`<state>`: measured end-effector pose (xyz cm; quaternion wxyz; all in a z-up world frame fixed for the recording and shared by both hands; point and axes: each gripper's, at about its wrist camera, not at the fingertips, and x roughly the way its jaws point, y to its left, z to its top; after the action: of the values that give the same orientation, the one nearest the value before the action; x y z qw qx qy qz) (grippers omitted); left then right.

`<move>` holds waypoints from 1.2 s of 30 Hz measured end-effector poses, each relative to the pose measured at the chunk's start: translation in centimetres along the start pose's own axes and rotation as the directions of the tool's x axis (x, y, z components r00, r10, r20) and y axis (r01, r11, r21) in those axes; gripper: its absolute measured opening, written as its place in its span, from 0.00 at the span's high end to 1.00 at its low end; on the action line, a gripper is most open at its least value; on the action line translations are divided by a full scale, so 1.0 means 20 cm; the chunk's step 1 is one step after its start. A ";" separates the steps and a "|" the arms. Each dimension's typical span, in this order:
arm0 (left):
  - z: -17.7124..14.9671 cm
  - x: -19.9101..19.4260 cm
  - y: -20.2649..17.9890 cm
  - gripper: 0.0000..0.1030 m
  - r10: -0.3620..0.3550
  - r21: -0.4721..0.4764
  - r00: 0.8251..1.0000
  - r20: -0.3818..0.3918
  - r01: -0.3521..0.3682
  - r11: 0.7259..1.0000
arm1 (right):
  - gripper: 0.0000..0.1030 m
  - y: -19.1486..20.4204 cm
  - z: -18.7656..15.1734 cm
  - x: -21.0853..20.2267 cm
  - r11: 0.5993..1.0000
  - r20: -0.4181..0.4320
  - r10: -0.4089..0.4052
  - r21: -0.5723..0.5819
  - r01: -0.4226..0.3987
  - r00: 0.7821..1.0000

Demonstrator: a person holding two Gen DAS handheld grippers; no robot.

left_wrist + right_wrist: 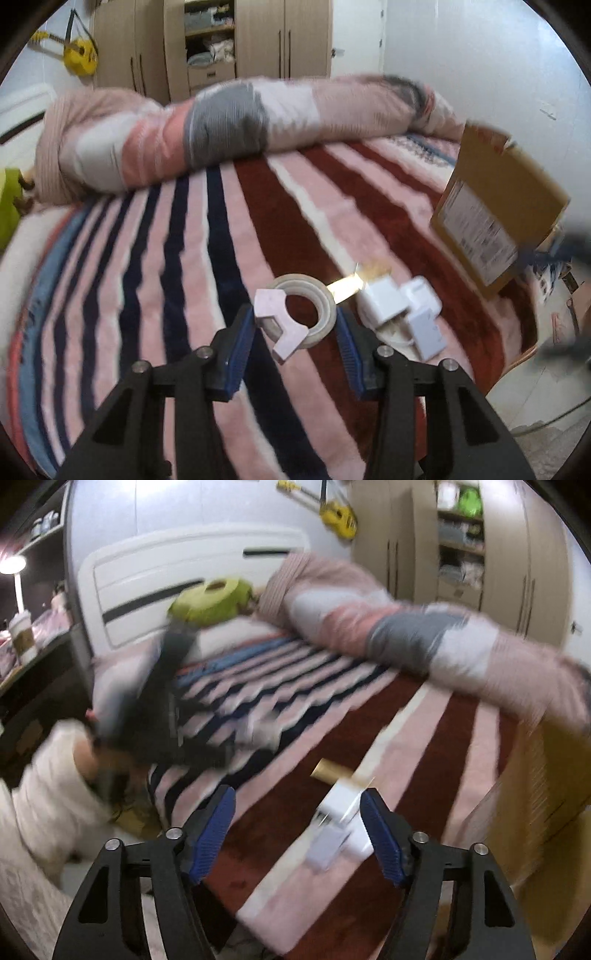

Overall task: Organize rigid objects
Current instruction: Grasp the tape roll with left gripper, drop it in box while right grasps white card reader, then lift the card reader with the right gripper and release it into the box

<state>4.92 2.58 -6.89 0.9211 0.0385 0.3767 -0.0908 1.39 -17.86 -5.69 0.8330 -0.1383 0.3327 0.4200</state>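
1. Tape roll (pixel 302 311) lies flat on the striped blanket (pixel 155 258), between the spread fingers of the left gripper (pixel 295 325); a pale notched block (pixel 275 321) rests on its rim at 9 o'clock; contact with the pads cannot be told.
2. White adapters (pixel 402 314) lie clustered at 3 o'clock of the roll, a gold tube (pixel 351 286) at 1 o'clock; the cardboard box (pixel 491 218) beyond is probably the collecting place.
3. Right gripper (pixel 297 830) is spread and empty; the adapters (pixel 338 821) lie just inside its right finger; view blurred.
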 end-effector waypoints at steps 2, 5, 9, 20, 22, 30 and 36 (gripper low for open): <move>0.09 -0.09 -0.02 0.60 -0.014 0.030 0.999 0.038 0.013 0.999 | 0.40 0.00 -0.11 0.10 0.998 -0.043 0.017 0.057 -0.014 0.999; 0.23 -0.20 -0.12 0.60 -0.052 0.096 0.995 0.087 0.044 0.994 | 0.47 -0.07 -0.26 0.26 0.988 -0.102 -0.015 0.150 0.030 0.995; 0.45 -0.29 -0.33 0.60 -0.213 0.178 0.971 0.110 0.192 0.965 | 0.56 -0.14 -0.35 0.44 0.985 -0.130 -0.032 0.165 0.054 0.991; 0.79 -0.10 -1.03 0.60 -0.422 0.360 0.906 -0.027 0.403 0.842 | 0.92 -0.21 -0.32 0.52 0.982 -0.070 0.014 0.191 -0.001 0.997; 0.78 -0.03 -1.09 0.60 -0.415 0.370 0.907 -0.063 0.408 0.835 | 0.92 -0.19 -0.33 0.48 0.984 -0.062 0.059 0.169 -0.047 0.996; 0.76 0.14 -1.18 0.32 -0.411 0.353 0.905 -0.109 0.422 0.835 | 0.92 -0.20 -0.38 0.41 0.988 -0.071 0.089 0.136 -0.079 0.994; 0.75 0.06 -1.02 0.31 -0.406 0.306 0.913 -0.045 0.400 0.864 | 0.92 -0.23 -0.39 0.42 0.981 -0.087 0.111 0.168 -0.096 0.990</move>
<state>11.98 -19.69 2.85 0.8681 0.1015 0.3478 -0.3393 5.12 -19.53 -17.29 0.8016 -0.0719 0.4124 0.4269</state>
